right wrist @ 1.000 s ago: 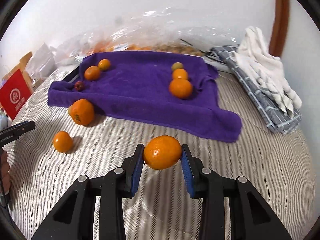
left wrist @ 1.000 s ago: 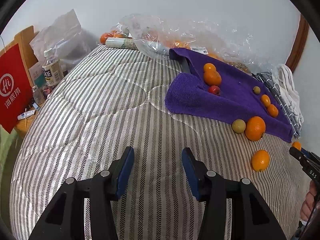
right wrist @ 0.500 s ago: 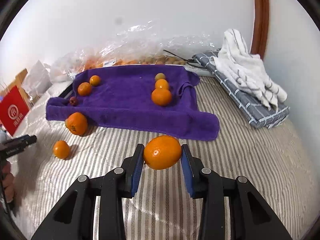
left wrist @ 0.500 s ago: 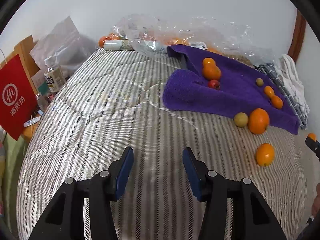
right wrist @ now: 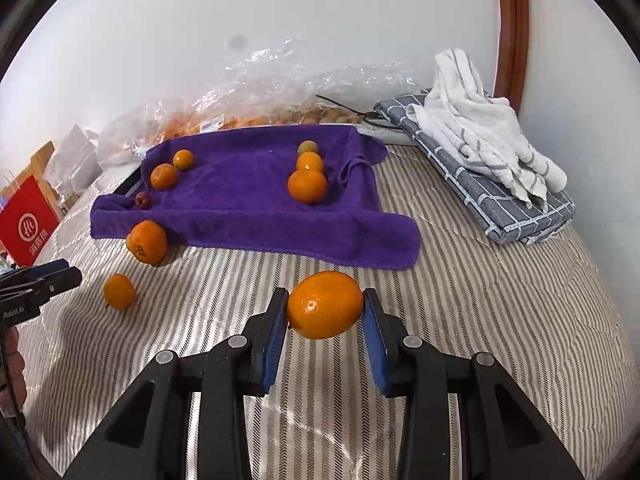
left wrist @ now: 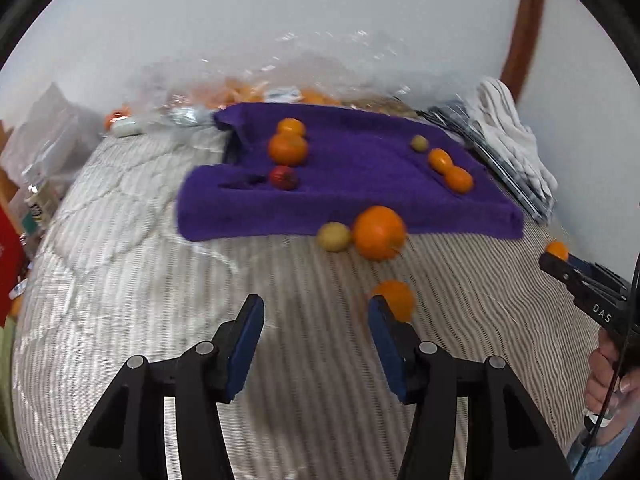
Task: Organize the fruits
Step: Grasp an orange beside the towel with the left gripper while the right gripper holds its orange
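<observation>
My right gripper (right wrist: 325, 306) is shut on an orange (right wrist: 325, 305) and holds it above the striped bed, short of the purple towel (right wrist: 248, 200). The towel carries several oranges, a small red fruit (right wrist: 142, 200) and a greenish fruit (right wrist: 308, 147). My left gripper (left wrist: 316, 312) is open and empty; a small orange (left wrist: 394, 298) lies on the bed just past its right finger. A big orange (left wrist: 378, 233) and a yellow-green fruit (left wrist: 334, 236) lie at the towel's front edge. The right gripper also shows in the left wrist view (left wrist: 560, 260).
A clear plastic bag (right wrist: 280, 100) of fruit lies against the wall behind the towel. Folded grey and white cloths (right wrist: 480, 152) sit at the right. A red paper bag (right wrist: 28, 224) and bottles stand off the bed's left side.
My left gripper has swung right and forward, so the small orange now sits by its right finger. My right gripper has drawn back a little from the towel, still holding its orange.
</observation>
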Available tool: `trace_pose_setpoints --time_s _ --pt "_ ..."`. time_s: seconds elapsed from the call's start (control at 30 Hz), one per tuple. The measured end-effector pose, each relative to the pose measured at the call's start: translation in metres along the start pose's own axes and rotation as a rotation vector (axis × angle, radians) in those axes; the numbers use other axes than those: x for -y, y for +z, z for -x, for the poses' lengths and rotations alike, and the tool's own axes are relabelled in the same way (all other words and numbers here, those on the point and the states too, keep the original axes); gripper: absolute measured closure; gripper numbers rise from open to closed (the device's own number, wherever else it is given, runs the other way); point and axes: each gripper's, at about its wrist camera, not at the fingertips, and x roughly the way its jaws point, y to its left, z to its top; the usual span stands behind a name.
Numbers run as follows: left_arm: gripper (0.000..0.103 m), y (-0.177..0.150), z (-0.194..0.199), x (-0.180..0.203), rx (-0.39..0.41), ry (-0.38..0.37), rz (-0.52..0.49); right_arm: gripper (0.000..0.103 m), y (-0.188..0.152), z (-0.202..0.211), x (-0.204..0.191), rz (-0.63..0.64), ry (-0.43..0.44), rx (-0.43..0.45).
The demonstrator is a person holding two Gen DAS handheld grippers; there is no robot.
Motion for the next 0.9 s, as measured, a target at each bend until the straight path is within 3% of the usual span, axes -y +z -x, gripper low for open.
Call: trace_pose_setpoints --time_s 0.23,0.6,0.67,0.8,0.9 --pt "0.051 -0.003 -0.009 0.025 -0.022 -0.045 -0.067 0.066 -0.006 0.004 0.002 0.022 -0.012 -0.001" --pt "0.051 -0.001 -0.025 0.039 -0.043 -0.075 -0.061 0.066 -0.004 0.005 0.001 0.023 -0.010 -0.005" --pt "0.054 -0.002 -0.027 0.040 -0.039 -0.068 -0.067 0.066 -0.003 0.005 -0.001 0.032 -0.009 0.001" --pt "0.073 -0.005 -0.028 0.043 -0.050 -0.064 -0.084 0.066 -0.003 0.004 -0.005 0.035 -0.001 -0.002" --pt "0.075 -0.005 -0.027 0.044 -0.033 -0.066 -0.101 0.066 -0.002 0.004 -0.008 0.041 0.001 0.002"
